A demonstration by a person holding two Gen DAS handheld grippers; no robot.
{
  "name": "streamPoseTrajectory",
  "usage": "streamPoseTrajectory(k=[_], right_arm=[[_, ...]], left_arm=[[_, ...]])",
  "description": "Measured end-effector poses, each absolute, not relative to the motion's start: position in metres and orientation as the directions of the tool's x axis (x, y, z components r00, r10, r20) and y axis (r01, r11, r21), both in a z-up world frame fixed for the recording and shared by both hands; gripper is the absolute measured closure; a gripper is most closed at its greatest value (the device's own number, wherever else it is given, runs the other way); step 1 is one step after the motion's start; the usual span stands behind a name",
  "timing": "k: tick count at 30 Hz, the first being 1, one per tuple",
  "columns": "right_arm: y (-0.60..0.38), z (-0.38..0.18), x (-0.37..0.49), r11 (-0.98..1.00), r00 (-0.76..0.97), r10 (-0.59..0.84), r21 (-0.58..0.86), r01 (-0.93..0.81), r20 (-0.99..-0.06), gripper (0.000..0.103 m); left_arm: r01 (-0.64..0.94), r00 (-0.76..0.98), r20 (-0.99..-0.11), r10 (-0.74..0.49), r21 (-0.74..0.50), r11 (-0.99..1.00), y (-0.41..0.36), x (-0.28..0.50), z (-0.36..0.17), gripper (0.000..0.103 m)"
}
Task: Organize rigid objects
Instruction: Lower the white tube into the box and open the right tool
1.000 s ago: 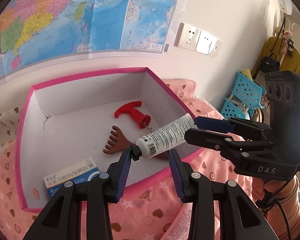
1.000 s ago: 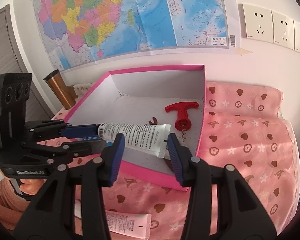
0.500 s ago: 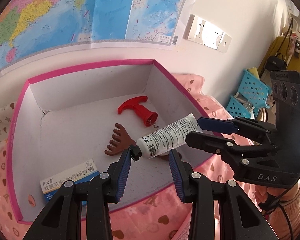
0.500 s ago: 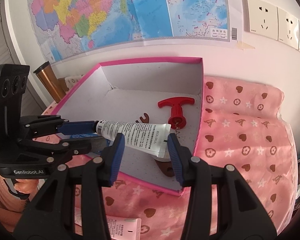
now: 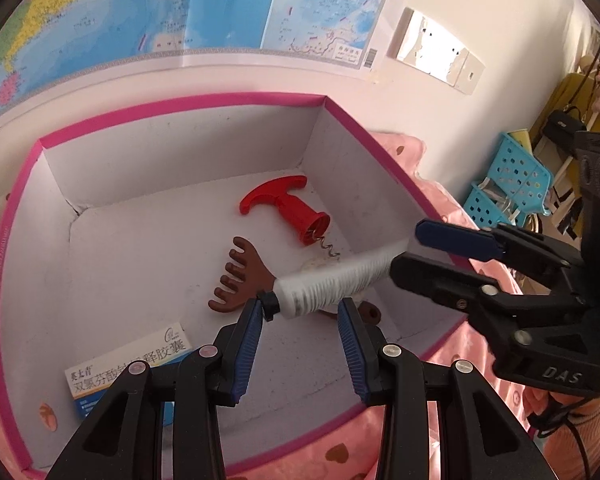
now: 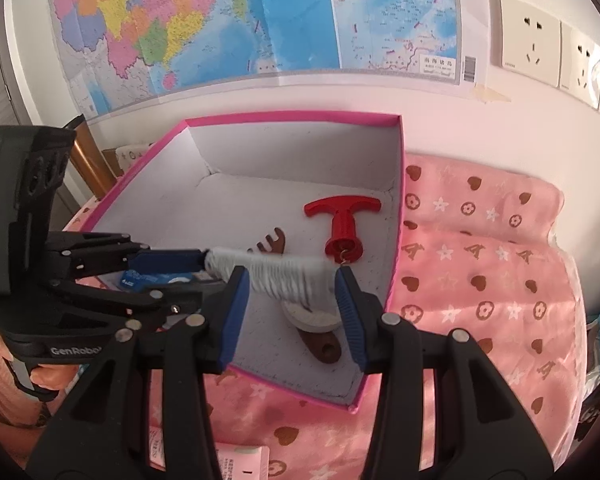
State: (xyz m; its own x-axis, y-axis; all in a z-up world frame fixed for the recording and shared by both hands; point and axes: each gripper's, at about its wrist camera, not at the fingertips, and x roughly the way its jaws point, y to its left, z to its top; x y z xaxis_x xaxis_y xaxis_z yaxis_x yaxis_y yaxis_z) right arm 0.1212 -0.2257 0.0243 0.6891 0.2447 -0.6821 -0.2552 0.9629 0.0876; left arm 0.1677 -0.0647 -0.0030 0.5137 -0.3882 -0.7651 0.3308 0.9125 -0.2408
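Note:
A white tube (image 5: 332, 280) with a black cap (image 5: 269, 306) hangs over the open pink box (image 5: 180, 101), held from both ends, and its print looks smeared. My left gripper (image 5: 298, 308) is shut on the cap end. In the right wrist view it (image 6: 202, 276) reaches in from the left. My right gripper (image 6: 288, 276) is shut on the flat end of the tube (image 6: 284, 276), and it (image 5: 406, 250) enters the left wrist view from the right. In the box lie a red corkscrew (image 5: 284, 210), a brown hand-shaped scratcher (image 5: 240, 280) and a medicine carton (image 5: 128, 364).
The box stands on a pink patterned cloth (image 6: 480, 272) against a wall with a map. A white round disc (image 6: 312, 318) lies under the tube. A pink packet (image 6: 240, 464) lies on the cloth in front. A copper flask (image 6: 86, 160) is at the left, and blue baskets (image 5: 512, 184) are at the right.
Both grippers have carried the tube forward and lower over the box, whose floor now fills more of each view. The tube's print, sharp before, is now blurred.

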Motion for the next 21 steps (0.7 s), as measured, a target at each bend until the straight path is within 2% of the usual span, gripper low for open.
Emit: streamPoseTrajectory(k=[13, 21], right_arm=[[-0.234, 0.022, 0.101, 0.959, 0.716, 0.278, 0.135, -0.251, -0.640, 0.055], [-0.237, 0.029, 0.073, 0.943, 0.726, 0.331, 0.178, -0.282, -0.603, 0.055]], left_arm=[[0.325, 0.584, -0.721, -0.374, -0.215, 0.921, -0.054, 0.150, 0.003, 0.062], [0.331, 0.687, -0.628, -0.365, -0.176, 0.927, -0.038, 0.109, 0.033, 0.050]])
